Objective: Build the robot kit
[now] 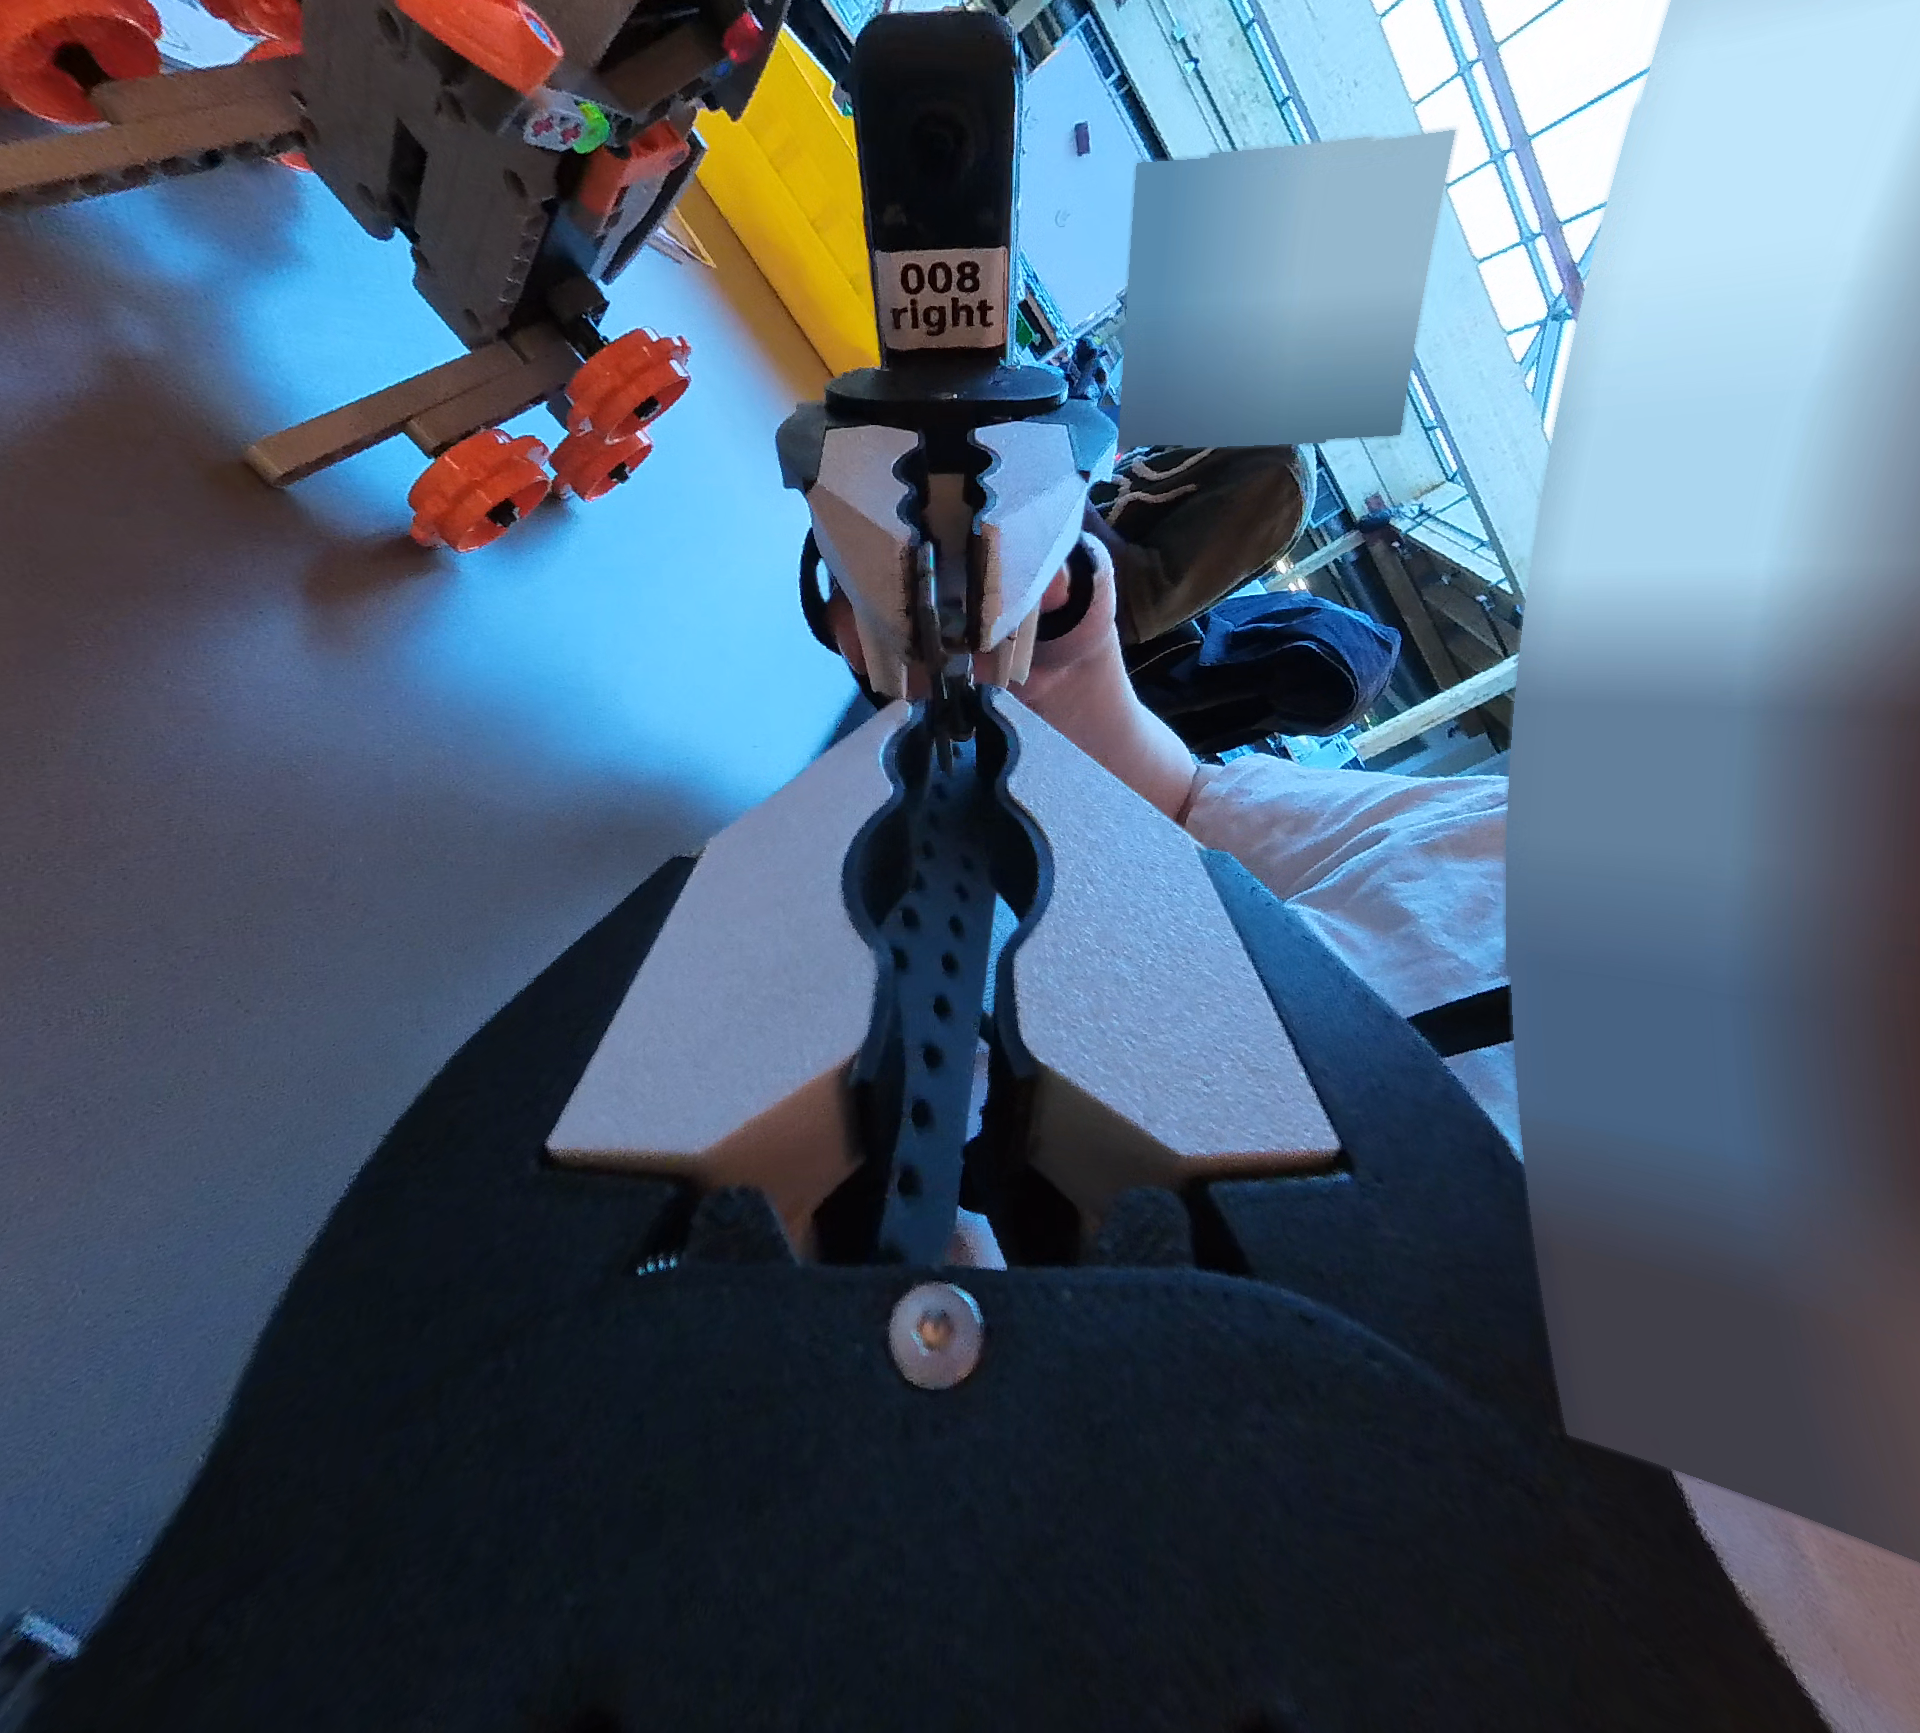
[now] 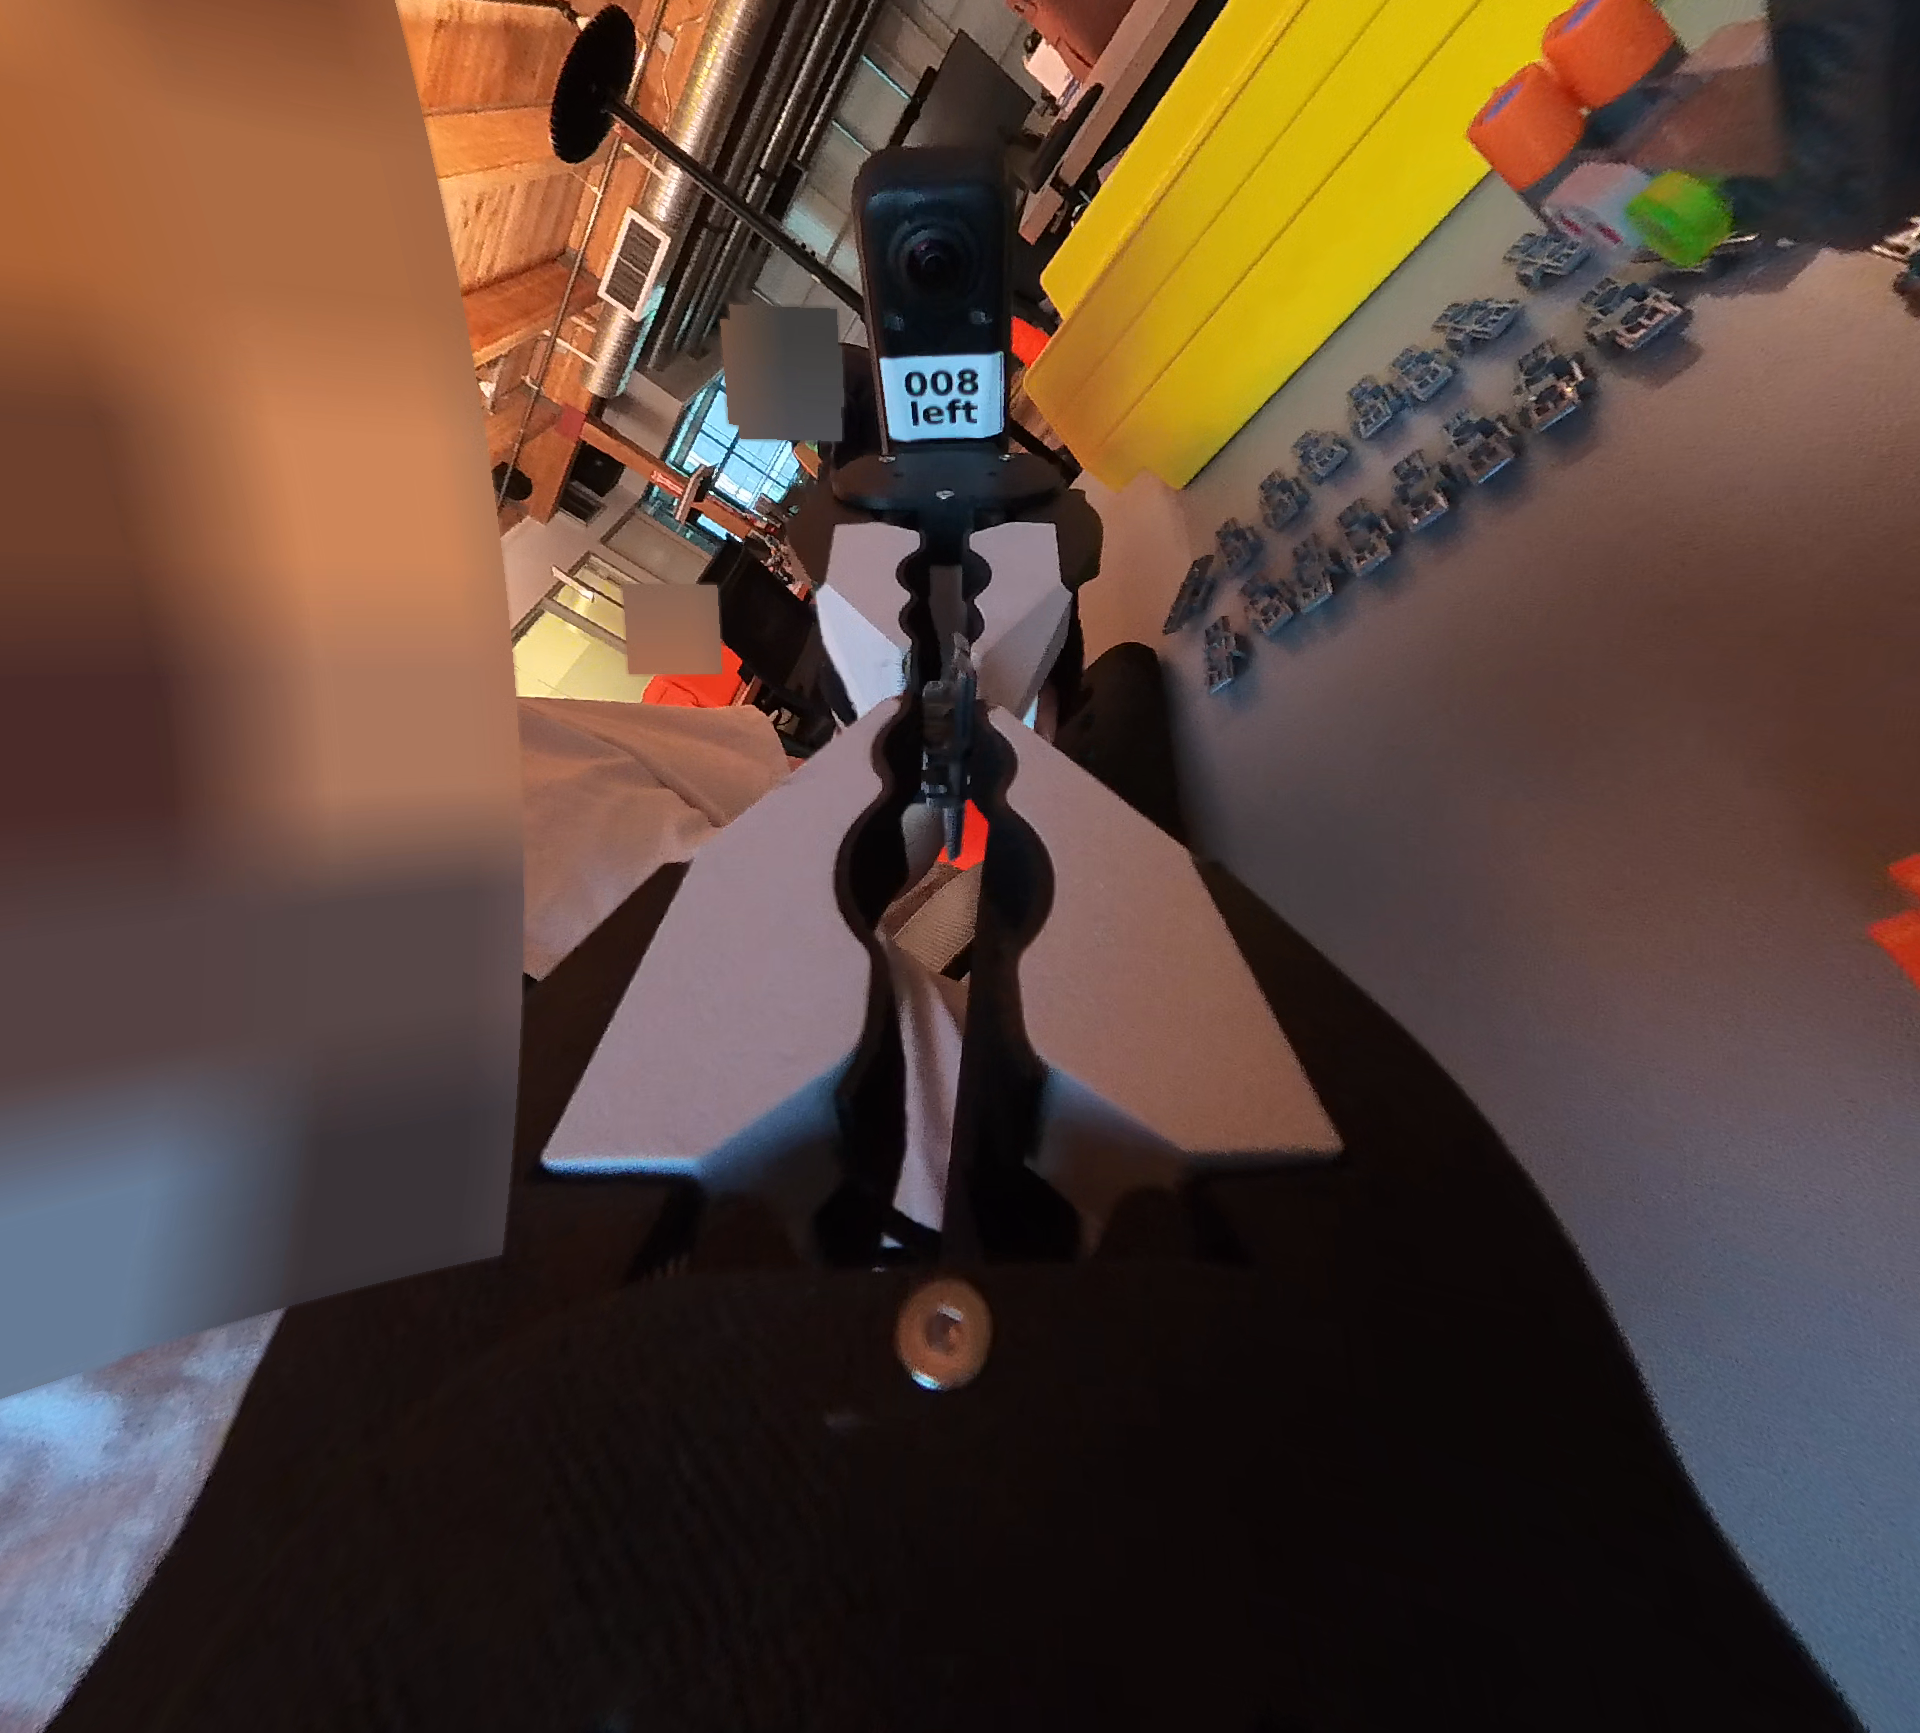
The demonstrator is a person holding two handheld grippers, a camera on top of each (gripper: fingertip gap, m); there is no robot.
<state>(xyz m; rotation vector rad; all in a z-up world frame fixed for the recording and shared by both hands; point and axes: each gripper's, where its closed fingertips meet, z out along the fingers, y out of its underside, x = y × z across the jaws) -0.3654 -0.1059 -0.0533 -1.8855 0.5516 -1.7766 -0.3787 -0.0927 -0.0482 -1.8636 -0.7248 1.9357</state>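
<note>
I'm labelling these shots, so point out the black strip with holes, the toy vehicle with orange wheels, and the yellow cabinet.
black strip with holes [image 1: 928,1008]: left wrist view, middle of strip.
toy vehicle [image 1: 468,125]: left wrist view, grey body.
yellow cabinet [image 2: 1299,177]: right wrist view, front panel.

left gripper [image 1: 951,748]: jaws closed, gripping | right gripper [image 2: 951,738]: jaws closed, gripping | tips facing, nearly touching

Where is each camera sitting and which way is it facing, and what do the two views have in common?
Left wrist view: sits on the left gripper, looks along its jaws, shut on a long black perforated strip, straight at the right gripper; the grey and orange brick-built wheeled model stands on the grey table; a hand shows behind the right gripper.
Right wrist view: sits on the right gripper, faces back at the left gripper, past rows of small dark grey pieces on the table.
Shared: both grippers tip to tip, the table, a yellow cabinet.
</note>
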